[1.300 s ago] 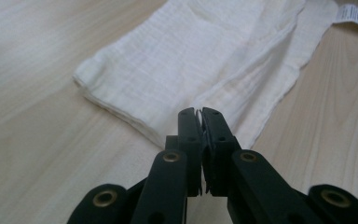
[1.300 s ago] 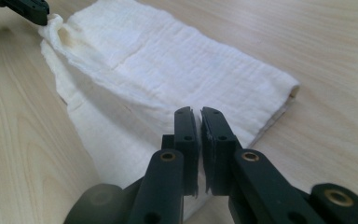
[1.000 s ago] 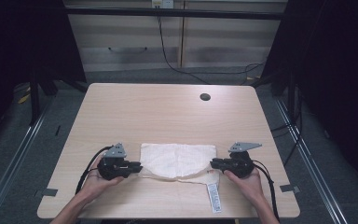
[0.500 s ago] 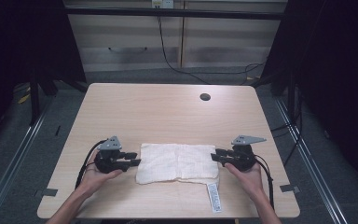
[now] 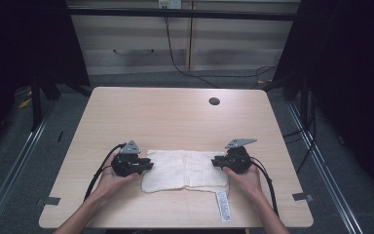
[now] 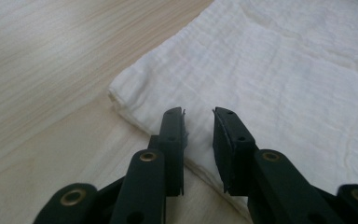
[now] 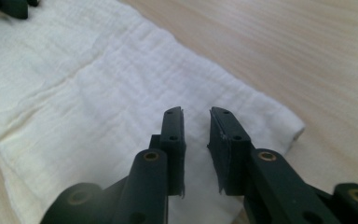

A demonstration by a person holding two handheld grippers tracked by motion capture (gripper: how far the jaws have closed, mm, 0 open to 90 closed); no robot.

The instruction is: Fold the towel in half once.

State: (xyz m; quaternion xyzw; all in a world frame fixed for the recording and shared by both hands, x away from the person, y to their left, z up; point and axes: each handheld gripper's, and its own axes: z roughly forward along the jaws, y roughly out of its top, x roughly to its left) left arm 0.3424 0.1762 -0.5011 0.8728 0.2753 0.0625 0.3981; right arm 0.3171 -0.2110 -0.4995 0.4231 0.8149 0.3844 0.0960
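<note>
Two hand-held grippers, left (image 5: 148,165) and right (image 5: 215,161), are held level, slightly parted and empty, at the ends of a folded cloth (image 5: 185,169) laid lengthwise across the worktop (image 5: 175,117)

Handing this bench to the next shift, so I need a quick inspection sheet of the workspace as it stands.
Surface: wooden table, with a round hole.
Job's things: white cloth, folded flat at the near edge.
Clutter: label strip beside the cloth.
Grippers: left tool and right tool at the cloth's ends, jaws just closing, gap visible, nothing pinched.
Cables: black cable trails from each tool.
Surroundings: dark curtains, grey floor.
</note>
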